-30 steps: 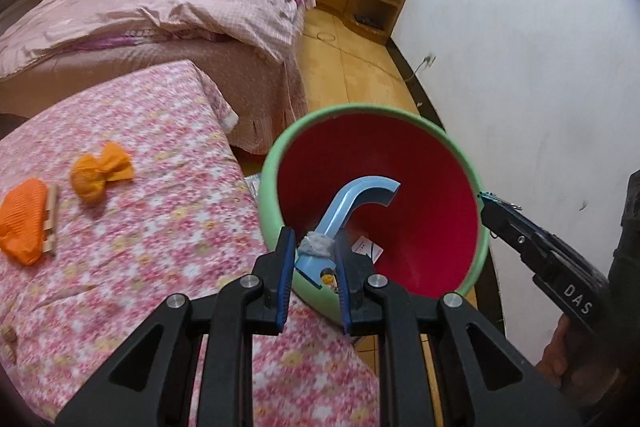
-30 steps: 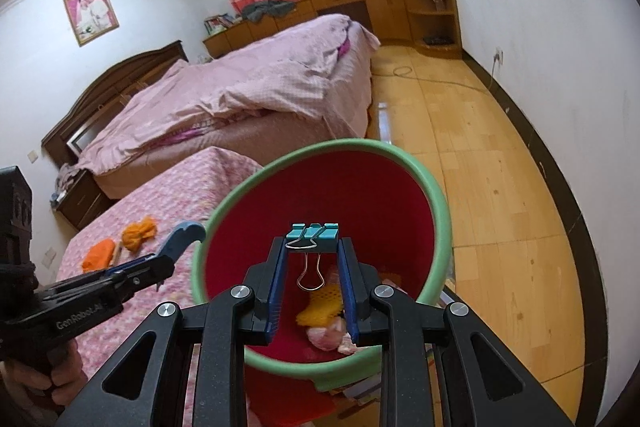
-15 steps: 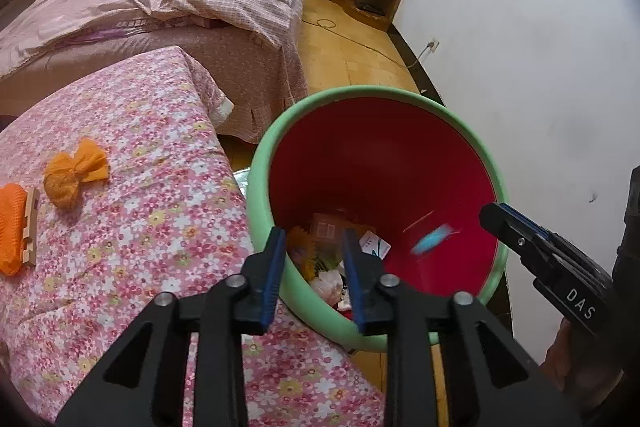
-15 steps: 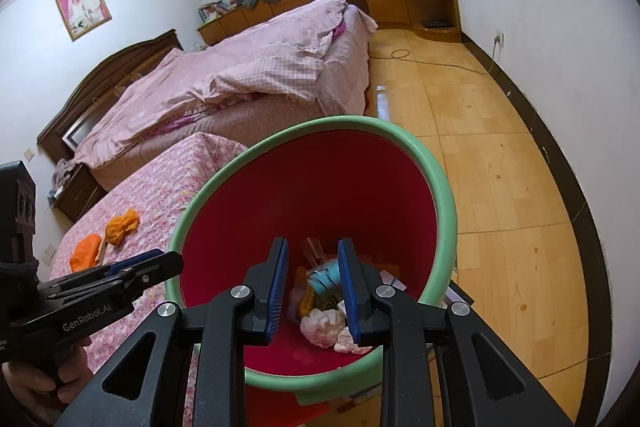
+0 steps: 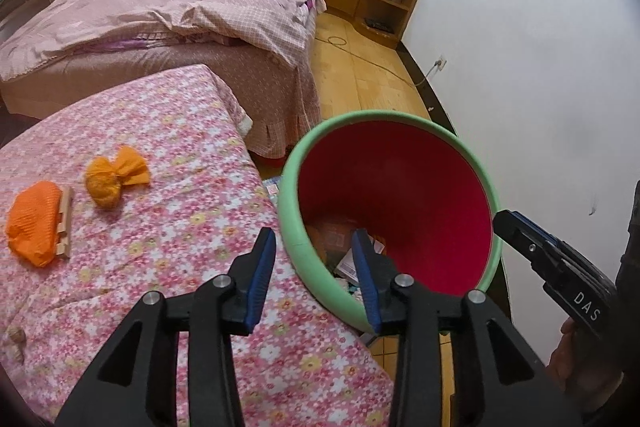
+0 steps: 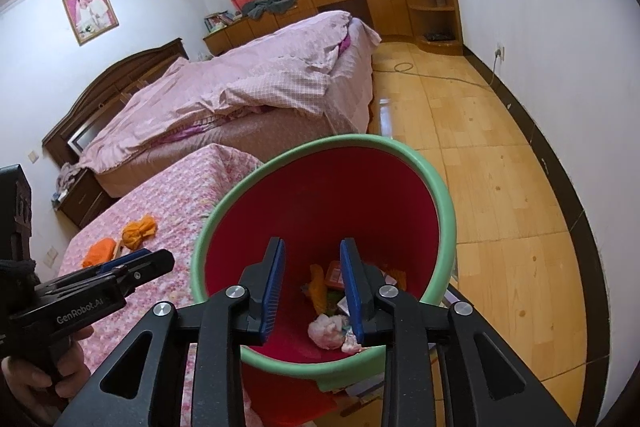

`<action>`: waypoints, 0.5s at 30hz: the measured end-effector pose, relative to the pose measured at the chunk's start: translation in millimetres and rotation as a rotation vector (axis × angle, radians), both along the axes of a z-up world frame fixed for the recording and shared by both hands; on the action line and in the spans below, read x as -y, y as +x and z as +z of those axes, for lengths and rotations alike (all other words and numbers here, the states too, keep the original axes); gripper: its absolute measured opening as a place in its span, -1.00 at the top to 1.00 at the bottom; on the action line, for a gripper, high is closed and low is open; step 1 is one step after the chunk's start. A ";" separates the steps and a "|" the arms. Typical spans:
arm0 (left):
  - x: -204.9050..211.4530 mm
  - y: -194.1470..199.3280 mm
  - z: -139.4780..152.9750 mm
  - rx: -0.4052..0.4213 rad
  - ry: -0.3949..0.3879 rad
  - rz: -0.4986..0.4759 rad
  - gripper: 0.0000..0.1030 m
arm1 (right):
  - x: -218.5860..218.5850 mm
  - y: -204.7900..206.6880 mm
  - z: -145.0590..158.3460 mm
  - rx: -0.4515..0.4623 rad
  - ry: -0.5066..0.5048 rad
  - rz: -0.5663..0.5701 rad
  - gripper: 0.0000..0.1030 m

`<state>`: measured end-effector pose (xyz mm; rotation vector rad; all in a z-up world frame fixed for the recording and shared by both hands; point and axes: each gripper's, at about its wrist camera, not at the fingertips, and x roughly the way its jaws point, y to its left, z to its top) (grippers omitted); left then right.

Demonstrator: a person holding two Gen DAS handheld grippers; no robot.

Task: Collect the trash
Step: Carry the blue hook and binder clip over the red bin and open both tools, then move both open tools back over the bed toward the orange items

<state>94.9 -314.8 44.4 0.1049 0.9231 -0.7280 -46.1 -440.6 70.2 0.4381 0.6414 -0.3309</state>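
Left tool (image 5: 316, 275) jaws opening, nothing between them, over the near rim of the red plastic bin with green rim (image 5: 404, 183); right tool (image 6: 312, 287) jaws also opening, empty, above the bin's mixed trash (image 6: 332, 323). On the pink floral bed cover (image 5: 168, 227), orange crumpled paper wad (image 5: 114, 179) at 10 o'clock from the left tool, orange mesh pad with wooden sticks (image 5: 38, 223) just beside it at 9.
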 end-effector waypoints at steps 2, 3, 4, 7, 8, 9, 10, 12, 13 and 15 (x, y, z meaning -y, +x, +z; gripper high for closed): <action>-7.3 -1.2 5.0 0.009 -0.001 0.012 0.17 | -3.6 -2.5 5.4 0.009 -0.001 0.000 0.14; -12.4 -1.6 7.5 0.013 -0.002 0.021 0.17 | -5.6 -3.3 6.7 0.013 -0.001 -0.001 0.11; -17.5 -2.4 9.9 0.017 -0.004 0.028 0.17 | -8.2 -4.2 9.9 0.019 -0.003 -0.001 0.09; -31.9 -4.1 16.4 0.029 -0.008 0.052 0.16 | -16.7 -4.9 18.5 0.033 -0.012 0.008 0.08; -38.3 -4.0 19.5 0.034 -0.008 0.063 0.16 | -20.5 -5.1 21.7 0.037 -0.015 0.013 0.08; -43.5 -3.7 21.9 0.039 -0.008 0.071 0.15 | -24.2 -5.2 24.3 0.042 -0.018 0.019 0.07; -49.7 -3.0 24.4 0.046 -0.008 0.082 0.14 | -27.3 -4.9 26.8 0.046 -0.020 0.025 0.06; -62.2 -1.1 29.2 0.057 -0.007 0.105 0.11 | -34.8 -4.0 32.1 0.055 -0.028 0.037 0.03; -69.0 0.2 31.4 0.060 -0.007 0.116 0.11 | -40.3 -3.2 36.1 0.061 -0.034 0.045 -0.01; -84.1 3.8 36.5 0.066 -0.008 0.141 0.11 | -48.2 -0.6 41.2 0.069 -0.039 0.056 -0.08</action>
